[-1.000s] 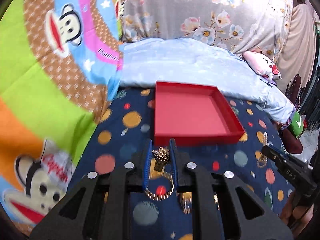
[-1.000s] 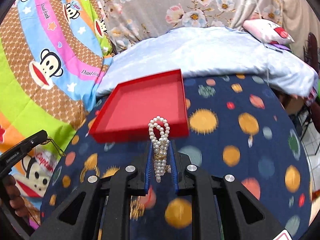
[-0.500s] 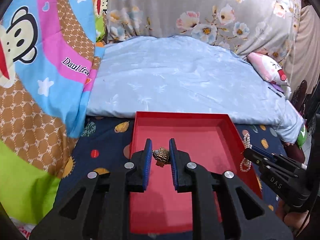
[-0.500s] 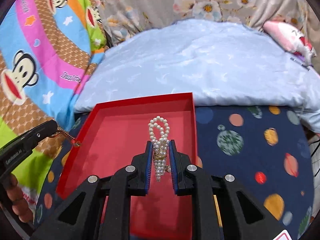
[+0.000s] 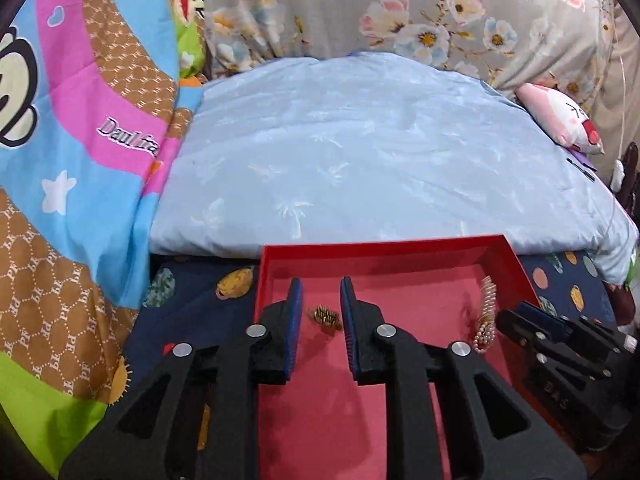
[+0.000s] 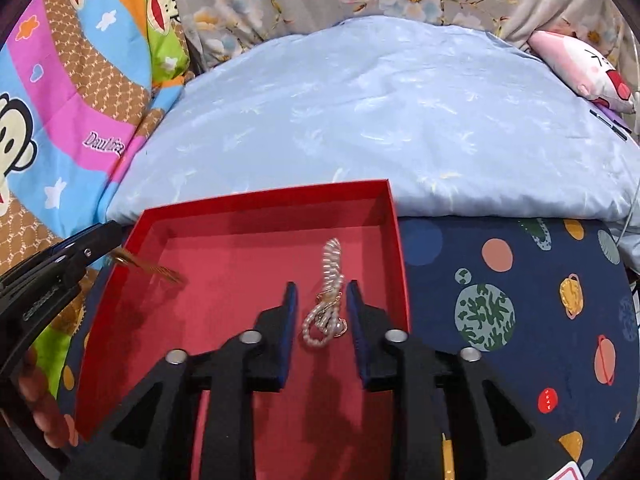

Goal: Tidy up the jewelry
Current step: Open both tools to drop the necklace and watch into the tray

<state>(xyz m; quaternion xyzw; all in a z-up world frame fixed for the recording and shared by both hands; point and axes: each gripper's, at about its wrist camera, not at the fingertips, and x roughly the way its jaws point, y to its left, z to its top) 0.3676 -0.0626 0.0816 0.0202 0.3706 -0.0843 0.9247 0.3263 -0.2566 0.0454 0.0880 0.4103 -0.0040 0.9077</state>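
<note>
A red tray [image 5: 380, 250] lies on the dark planet-print sheet. Over it my left gripper [image 5: 320, 306] has its jaws opening. A small gold bracelet [image 5: 325, 315] sits loose between the blue pads, touching neither. In the right wrist view my right gripper [image 6: 322, 300] is also opening above the tray [image 6: 264, 202]. A pearl strand [image 6: 326, 300], blurred, drops free between its pads. Each gripper shows in the other's view: the right gripper [image 5: 520, 318] beside the pearl strand [image 5: 486, 312], the left gripper [image 6: 80, 248] with the blurred gold bracelet [image 6: 152, 270] by its tip.
A light blue quilt [image 5: 360, 152] rises just behind the tray. A bright cartoon-monkey blanket [image 5: 80, 160] fills the left, floral cloth [image 5: 400, 12] the back. A pink plush pillow [image 6: 580, 64] lies far right. The planet-print sheet [image 6: 520, 300] spreads right of the tray. A person's hand [image 6: 44, 400] holds the left gripper.
Both grippers moved forward from the sheet to over the red tray. Their jaws have parted, and the gold bracelet and the pearl strand have come loose from the pads.
</note>
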